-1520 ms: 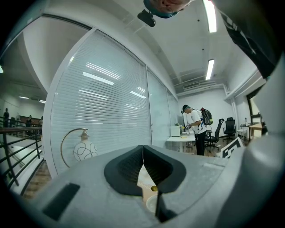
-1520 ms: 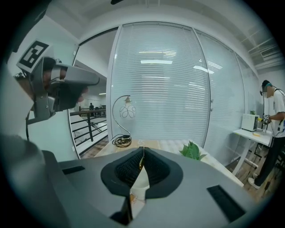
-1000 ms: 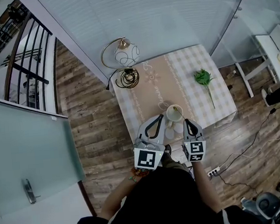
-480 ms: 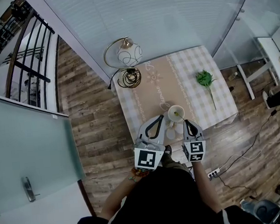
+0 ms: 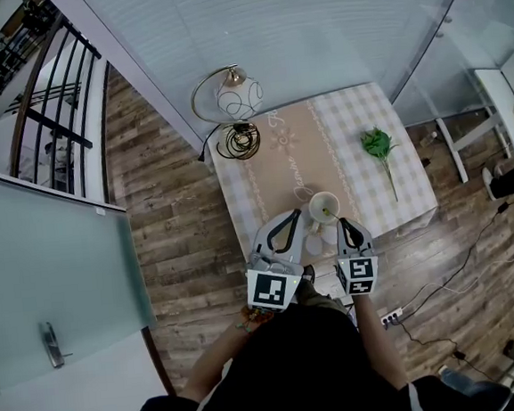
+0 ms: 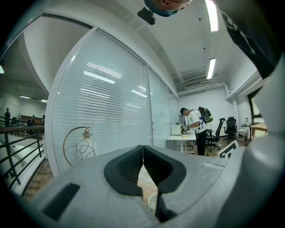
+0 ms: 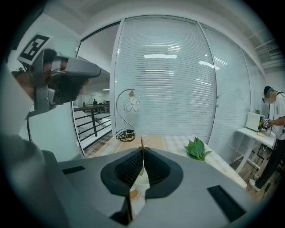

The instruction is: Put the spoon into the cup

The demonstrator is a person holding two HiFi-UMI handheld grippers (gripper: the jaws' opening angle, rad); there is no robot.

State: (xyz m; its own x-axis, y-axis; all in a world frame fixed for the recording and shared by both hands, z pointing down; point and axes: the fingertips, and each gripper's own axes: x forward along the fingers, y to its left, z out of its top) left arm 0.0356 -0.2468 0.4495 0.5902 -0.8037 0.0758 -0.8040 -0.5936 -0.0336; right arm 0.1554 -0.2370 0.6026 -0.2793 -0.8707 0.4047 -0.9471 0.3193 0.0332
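As spoon (image 7: 141, 141) stands in cup (image 5: 313, 209) beyond right gripper (image 7: 142, 151), its fingers and left gripper's (image 6: 143, 151) clenched.

The tabletop (image 5: 407, 187) wears beige-and-white checks with a tan runner (image 5: 293, 157); the cup (image 5: 315, 211) is cream, the sprig (image 5: 376, 142) green, the floor (image 5: 177, 216) brown planks.

A matt checked cloth (image 5: 353, 125) is lying under a glossy, smooth cup (image 5: 323, 208), and the wood-plank floor (image 5: 164, 217) is showing dull grain.

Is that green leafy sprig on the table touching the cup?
Apart. The head view shows a wide stretch of bare checked tablecloth between the leafy sprig and the cup.
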